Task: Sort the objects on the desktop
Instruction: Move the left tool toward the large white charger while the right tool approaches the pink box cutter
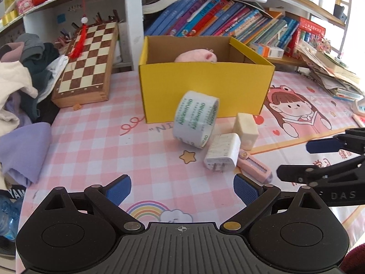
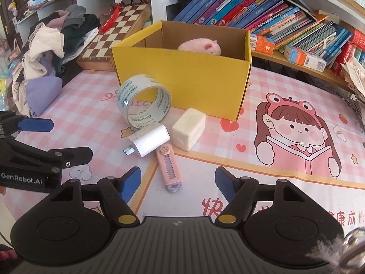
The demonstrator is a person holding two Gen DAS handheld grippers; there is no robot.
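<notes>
Open pink mat lies near and left of the cluster, the yellow box (image 2: 182,77) walling the far side with a pink plush (image 2: 200,45) inside. The tape roll (image 2: 143,101), printed "deli", stands on edge against the box front; beside it lie the charger (image 2: 149,142), prongs pointing near-left, a cream block (image 2: 189,129), and the pink cutter (image 2: 170,169), long axis running near to far. Left gripper (image 1: 182,189), marked "GenRobot.AI", and right gripper (image 2: 178,182) both hover with jaws apart, holding nothing.
</notes>
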